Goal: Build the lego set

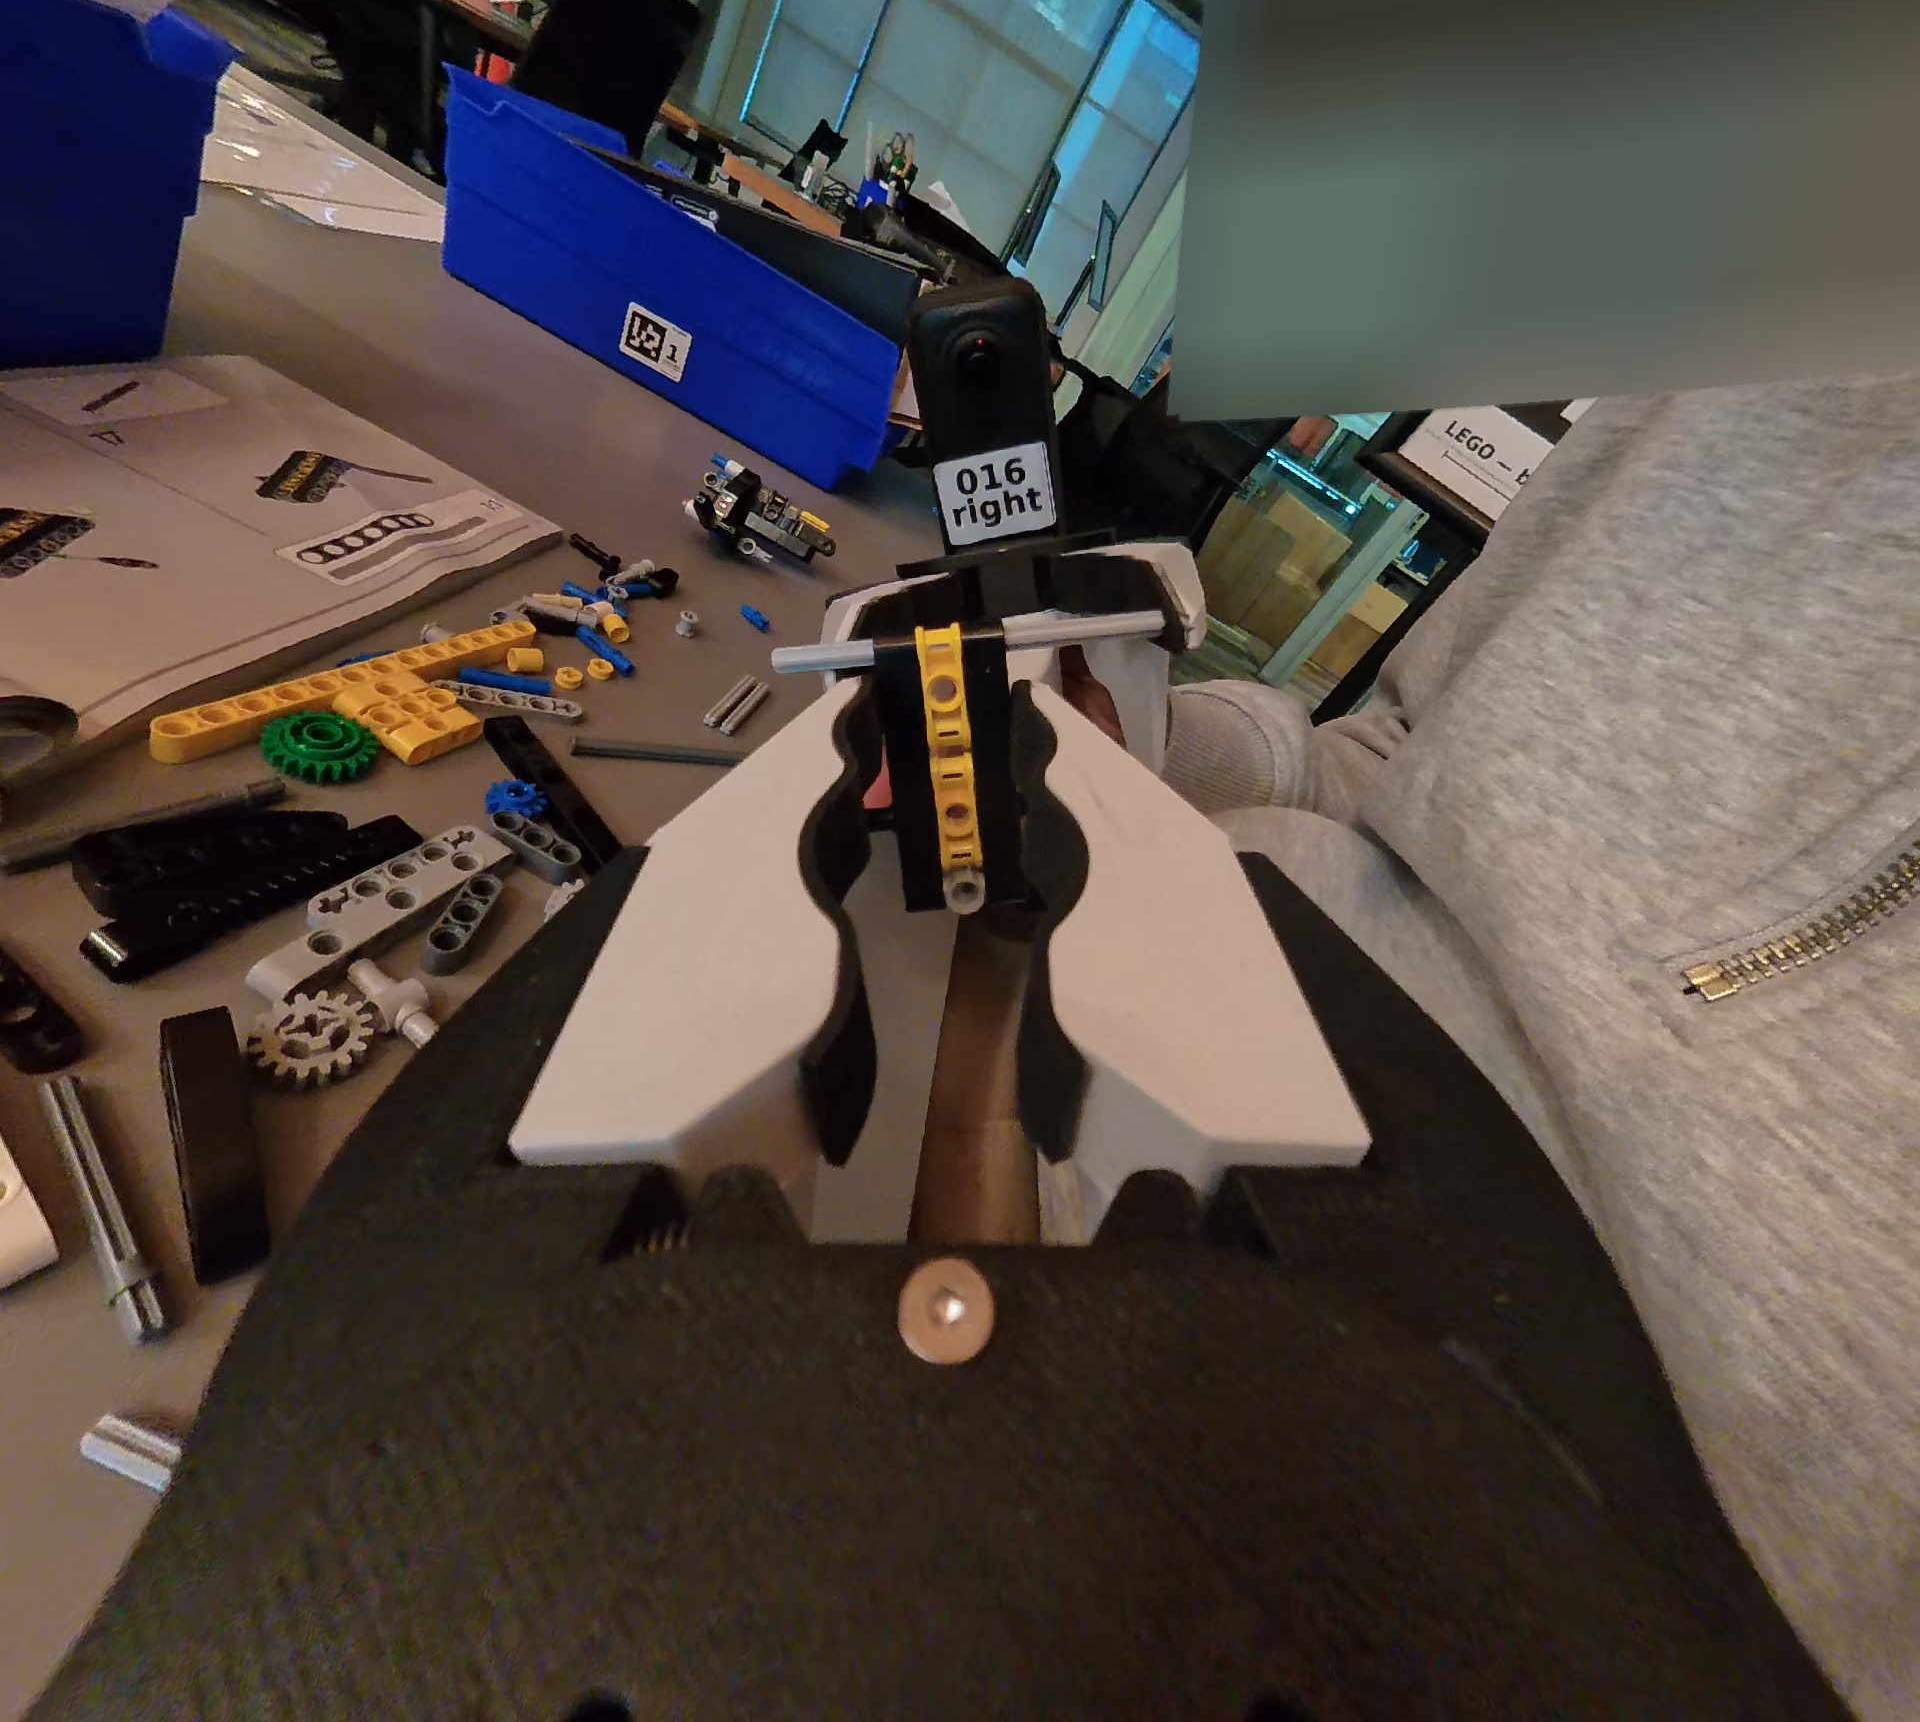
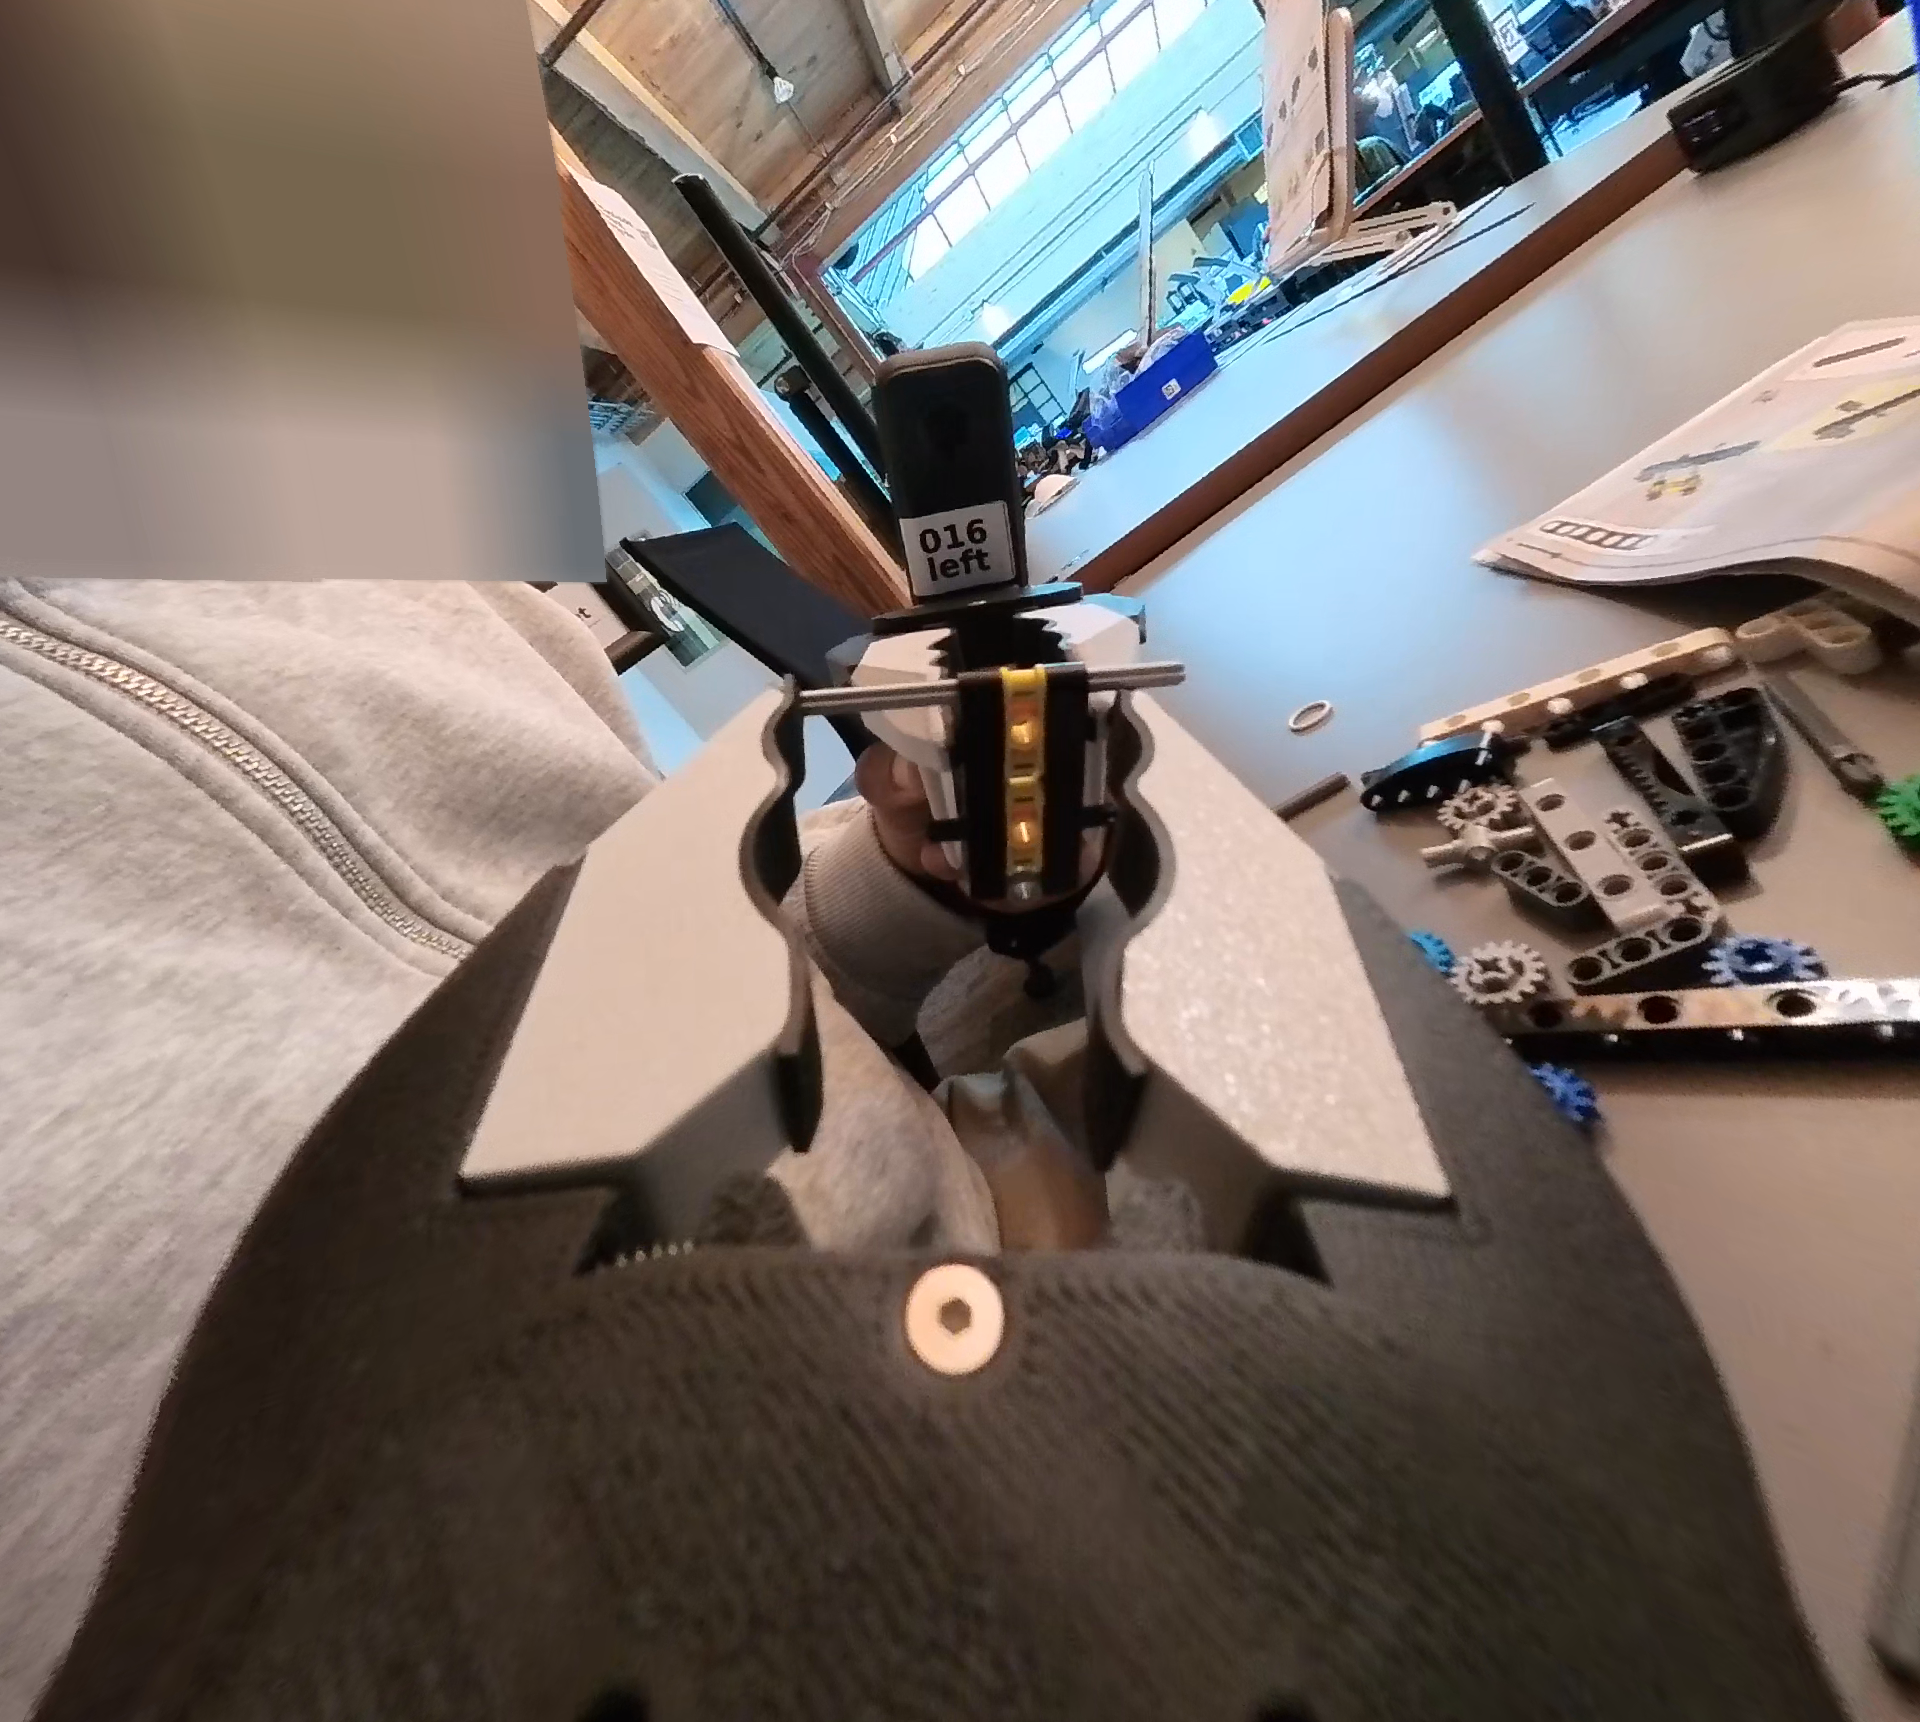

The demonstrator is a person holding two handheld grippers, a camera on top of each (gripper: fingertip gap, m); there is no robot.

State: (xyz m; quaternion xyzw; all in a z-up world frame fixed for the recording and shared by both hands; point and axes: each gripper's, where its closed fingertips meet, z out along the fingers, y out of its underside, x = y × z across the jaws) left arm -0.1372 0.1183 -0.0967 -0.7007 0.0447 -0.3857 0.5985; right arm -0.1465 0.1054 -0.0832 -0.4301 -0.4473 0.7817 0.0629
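A small lego assembly (image 1: 948,763) of black beams with a yellow beam in the middle is held in the air between the two grippers, which face each other. A grey axle (image 1: 1081,625) crosses its far end. My left gripper (image 1: 948,727) is shut on the assembly's black sides. In the right wrist view the assembly (image 2: 1023,779) and its axle (image 2: 883,693) lie between the fingers of my right gripper (image 2: 956,737), which stands open, with a gap on the left. The right gripper (image 1: 1013,607) also shows beyond the assembly in the left wrist view.
Loose pieces lie on the grey table (image 1: 416,342): yellow beams (image 1: 343,696), a green gear (image 1: 317,745), black beams (image 1: 239,872), a grey gear (image 1: 309,1038), a small sub-assembly (image 1: 764,514). An open instruction booklet (image 1: 260,509) and blue bins (image 1: 665,290) stand behind. A person's grey hoodie (image 1: 1662,841) is close by. The grippers are tip to tip, or close to it.
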